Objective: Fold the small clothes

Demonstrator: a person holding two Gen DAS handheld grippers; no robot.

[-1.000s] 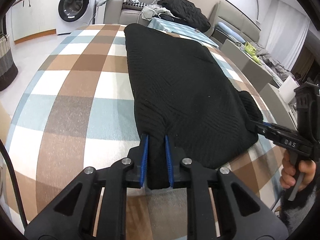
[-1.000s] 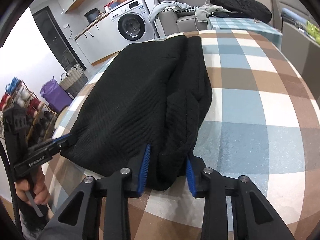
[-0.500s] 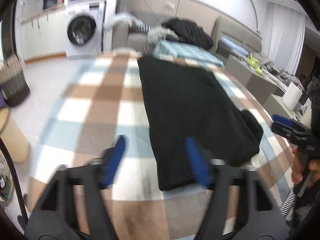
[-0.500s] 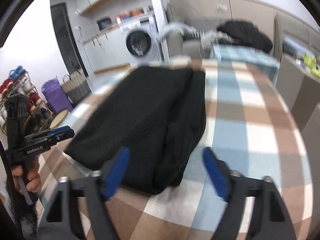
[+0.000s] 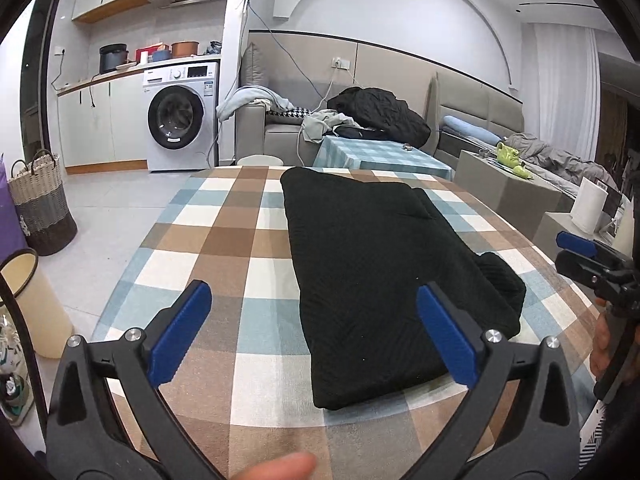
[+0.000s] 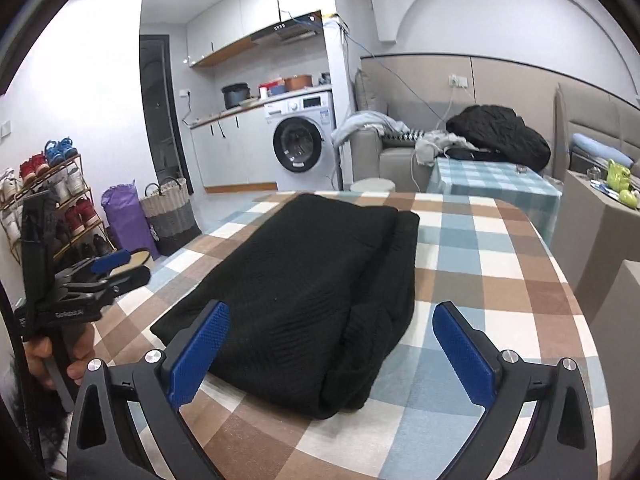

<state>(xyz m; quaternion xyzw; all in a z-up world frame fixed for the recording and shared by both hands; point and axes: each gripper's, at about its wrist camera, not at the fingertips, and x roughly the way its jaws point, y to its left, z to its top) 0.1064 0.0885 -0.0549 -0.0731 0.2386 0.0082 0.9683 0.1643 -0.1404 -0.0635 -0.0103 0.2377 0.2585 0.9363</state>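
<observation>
Nearest, the left gripper (image 5: 314, 328) and the right gripper (image 6: 332, 350) hang above the near edge of a checked tablecloth (image 5: 224, 240), both with blue-padded jaws still spreading wide and gripping nothing. Just beyond them a folded black knitted garment (image 5: 376, 264) lies flat on the cloth, stretching away lengthwise, touched by neither gripper. Farther back stand a washing machine (image 5: 180, 120) and a grey sofa (image 5: 260, 132) piled with clothes.
</observation>
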